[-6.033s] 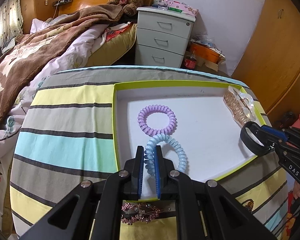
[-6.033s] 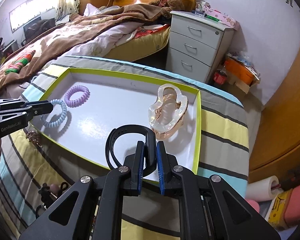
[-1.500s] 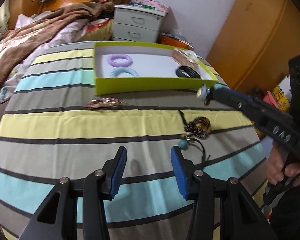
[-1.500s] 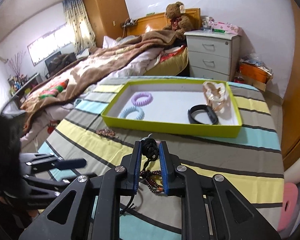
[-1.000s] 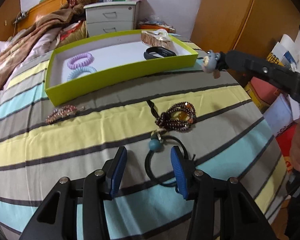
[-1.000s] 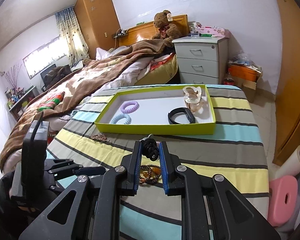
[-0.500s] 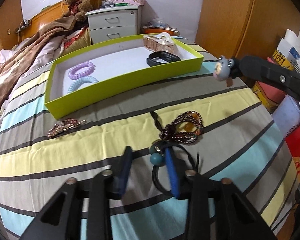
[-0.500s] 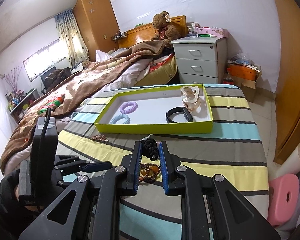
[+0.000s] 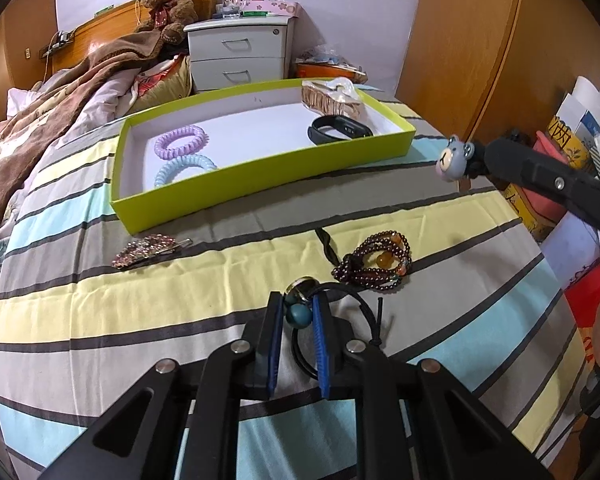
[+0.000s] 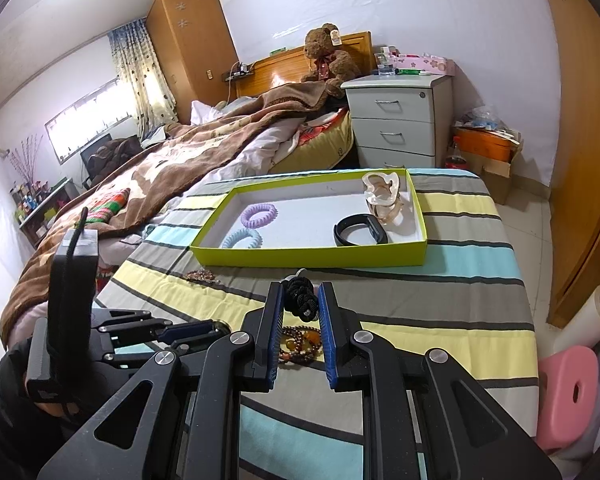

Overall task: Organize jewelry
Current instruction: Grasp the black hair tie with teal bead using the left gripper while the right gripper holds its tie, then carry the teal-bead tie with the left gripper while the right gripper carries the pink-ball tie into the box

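Closing since the earlier frame, left gripper (image 9: 298, 314) now pinches the teal-beaded black cord hair tie (image 9: 300, 315) near the green tray (image 9: 260, 179); right gripper (image 10: 299, 304) clamps a bear-charm black hair tie (image 10: 299, 295).

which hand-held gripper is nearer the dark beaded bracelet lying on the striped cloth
Left. The left hand-held gripper is down at the cloth just beside the dark beaded bracelet, shut on a teal-bead hair tie; the right hand-held gripper is raised above it.

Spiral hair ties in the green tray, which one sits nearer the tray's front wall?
The light blue spiral hair tie. It lies close behind the green tray's front wall, while the purple spiral hair tie sits just behind it, deeper in the tray.
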### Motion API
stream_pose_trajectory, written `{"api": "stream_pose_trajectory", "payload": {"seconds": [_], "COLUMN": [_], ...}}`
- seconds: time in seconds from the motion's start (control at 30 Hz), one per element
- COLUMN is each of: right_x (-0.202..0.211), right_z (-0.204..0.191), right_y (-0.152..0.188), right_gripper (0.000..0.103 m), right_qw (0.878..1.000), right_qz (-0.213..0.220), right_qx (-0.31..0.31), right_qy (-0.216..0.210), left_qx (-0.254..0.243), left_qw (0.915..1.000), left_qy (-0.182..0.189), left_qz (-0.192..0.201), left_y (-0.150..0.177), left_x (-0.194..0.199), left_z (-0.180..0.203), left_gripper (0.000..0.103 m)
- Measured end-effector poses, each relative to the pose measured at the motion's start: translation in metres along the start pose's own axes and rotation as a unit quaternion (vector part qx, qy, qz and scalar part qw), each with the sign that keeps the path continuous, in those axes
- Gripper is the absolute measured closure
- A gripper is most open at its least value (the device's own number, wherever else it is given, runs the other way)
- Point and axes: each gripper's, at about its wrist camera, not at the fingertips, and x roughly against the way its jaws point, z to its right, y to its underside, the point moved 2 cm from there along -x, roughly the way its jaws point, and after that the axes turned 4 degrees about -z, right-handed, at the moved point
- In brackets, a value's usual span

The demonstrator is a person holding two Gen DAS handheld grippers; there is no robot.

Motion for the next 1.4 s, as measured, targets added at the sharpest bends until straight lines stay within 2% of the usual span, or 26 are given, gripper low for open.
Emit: {"api": "stream_pose_trajectory", "payload": {"seconds": [0.43,0.8,1.17,1.4], "right_x": [0.006,-0.005,-0.016,-0.038], "right_z": [-0.017,-0.024,-0.026,-0.020], "right_y": [-0.015,-0.039,-0.060,-0.078], "right_gripper": [0.085,0.085,0.085,0.085], "right_qw": [1.000,0.999,0.999,0.999], "right_qz": [0.015,0.021,0.022,0.016], "right_qx": [0.015,0.028,0.037,0.034], "right_qy": [0.002,0.007,0.015,0.024], "left_qx": [0.035,0.053,0.057,0.056], "left_qw": [0.9985,0.9958,0.9940,0.9935], "left_qy": [-0.001,-0.017,-0.020,-0.022], "left_qz": [0.041,0.073,0.092,0.096], "left_y": [-0.010,-0.038,-0.061,-0.083], "left_x": [0.036,0.058,0.065,0.058], "left_z": [-0.023,-0.053,-0.065,-0.076], "left_gripper": [0.088,0.088,0.088,0.088]}}
